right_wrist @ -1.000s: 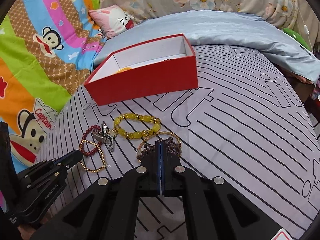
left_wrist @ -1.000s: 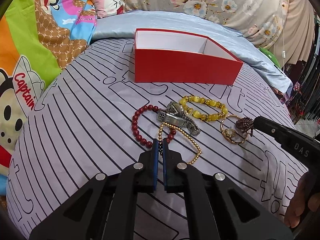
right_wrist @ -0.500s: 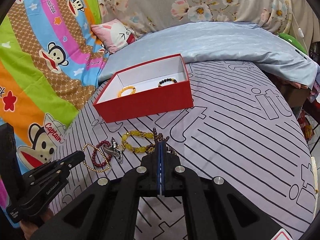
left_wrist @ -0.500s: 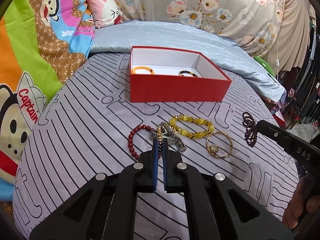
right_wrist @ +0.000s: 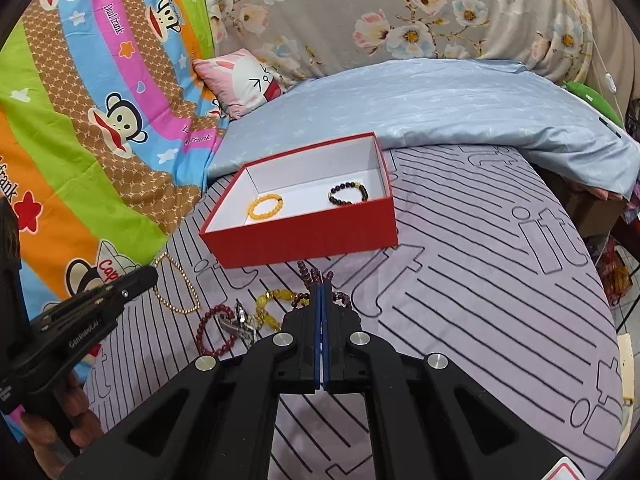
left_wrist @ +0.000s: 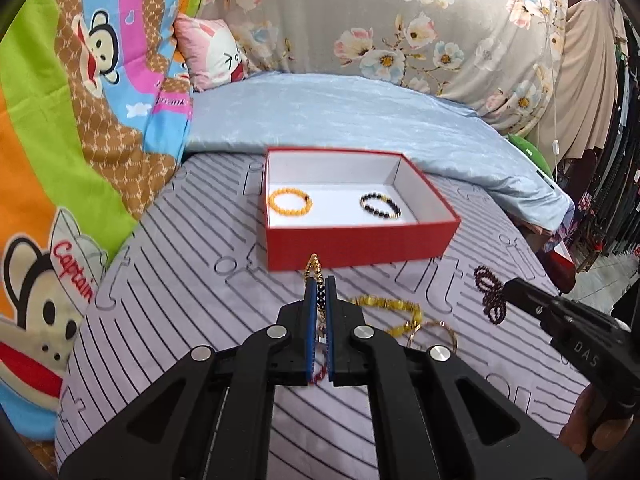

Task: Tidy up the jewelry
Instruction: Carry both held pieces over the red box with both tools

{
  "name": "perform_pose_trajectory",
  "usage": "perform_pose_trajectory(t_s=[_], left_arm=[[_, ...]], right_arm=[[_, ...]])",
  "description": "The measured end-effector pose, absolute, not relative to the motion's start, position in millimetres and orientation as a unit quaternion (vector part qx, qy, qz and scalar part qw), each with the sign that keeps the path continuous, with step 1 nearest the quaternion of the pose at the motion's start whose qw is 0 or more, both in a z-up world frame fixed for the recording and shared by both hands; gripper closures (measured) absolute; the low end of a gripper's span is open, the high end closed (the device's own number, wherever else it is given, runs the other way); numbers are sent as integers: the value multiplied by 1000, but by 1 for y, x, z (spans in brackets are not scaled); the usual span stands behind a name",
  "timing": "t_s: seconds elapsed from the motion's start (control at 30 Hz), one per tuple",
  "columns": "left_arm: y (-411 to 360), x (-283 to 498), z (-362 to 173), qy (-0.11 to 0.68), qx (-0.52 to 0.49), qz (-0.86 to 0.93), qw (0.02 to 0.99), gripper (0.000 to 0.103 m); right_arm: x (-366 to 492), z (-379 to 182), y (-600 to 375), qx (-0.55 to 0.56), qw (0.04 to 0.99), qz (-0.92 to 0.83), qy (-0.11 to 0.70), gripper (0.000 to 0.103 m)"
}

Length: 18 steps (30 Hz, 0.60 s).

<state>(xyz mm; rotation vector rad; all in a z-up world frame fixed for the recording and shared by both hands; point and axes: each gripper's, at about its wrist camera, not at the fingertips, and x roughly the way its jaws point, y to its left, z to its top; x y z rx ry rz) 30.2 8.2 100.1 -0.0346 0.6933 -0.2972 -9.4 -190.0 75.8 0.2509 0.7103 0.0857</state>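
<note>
— Where's the jewelry?
— The gold chain (left_wrist: 313, 265) hangs clenched in the left gripper (left_wrist: 319, 284); the dark bead strand (right_wrist: 307, 276) is pinched in the right gripper (right_wrist: 322, 292), both above the bedsheet (right_wrist: 480, 300).
— And the box?
— The red box (left_wrist: 360, 240) beyond holds two bracelets.

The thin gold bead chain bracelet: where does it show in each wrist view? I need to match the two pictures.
Left wrist view: the thin gold bead chain bracelet sticks up at centre, pinched in the left gripper.
Right wrist view: it dangles at left from that gripper's tip.
Shared landmark: the open red cardboard box just beyond it, holding an orange bead bracelet.
</note>
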Motion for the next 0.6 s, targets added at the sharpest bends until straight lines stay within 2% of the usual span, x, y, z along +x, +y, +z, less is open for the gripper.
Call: perform_pose_trajectory(t_s=[0.33, 0.6], left_arm=[[1, 83, 141, 299, -23, -158, 941, 100], [-14, 133, 147, 301, -27, -169, 938, 100]], right_arm=[[37, 104, -188, 98, 941, 49, 319, 102], [92, 114, -191, 99, 942, 62, 314, 102]])
